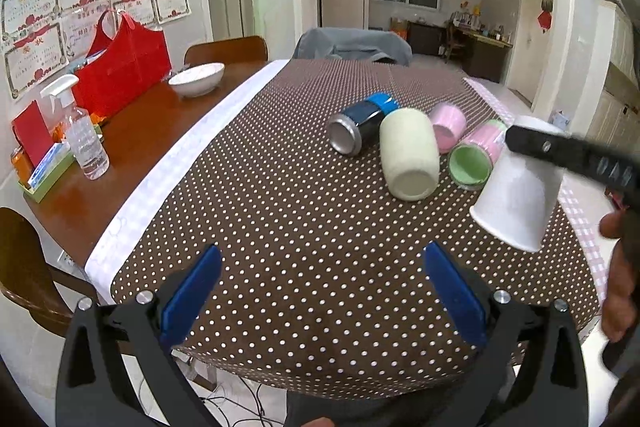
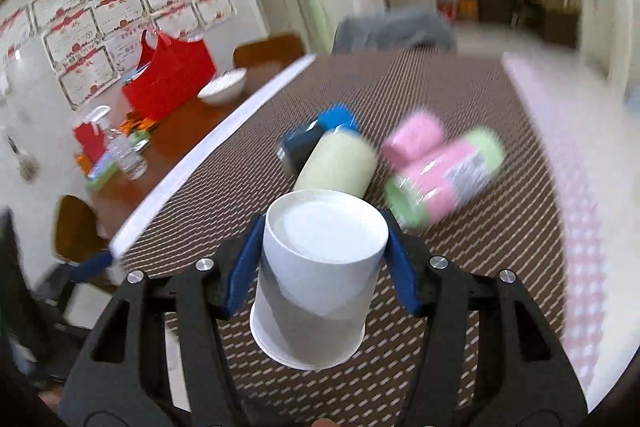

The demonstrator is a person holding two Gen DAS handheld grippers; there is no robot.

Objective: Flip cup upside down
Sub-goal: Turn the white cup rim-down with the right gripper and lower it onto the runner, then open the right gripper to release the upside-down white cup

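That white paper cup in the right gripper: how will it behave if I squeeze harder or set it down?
The white paper cup looks thin-walled, so the right gripper would probably dent it if squeezed harder. It seems light. Held mouth-down, its wide rim should sit steadily on the dotted tablecloth, though a nudge might tip it.

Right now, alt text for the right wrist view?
The right gripper holds a white paper cup upside down, rim toward the dotted tablecloth. Behind it several cups lie on their sides: pale yellow, dark blue, pink. The picture is motion-blurred.
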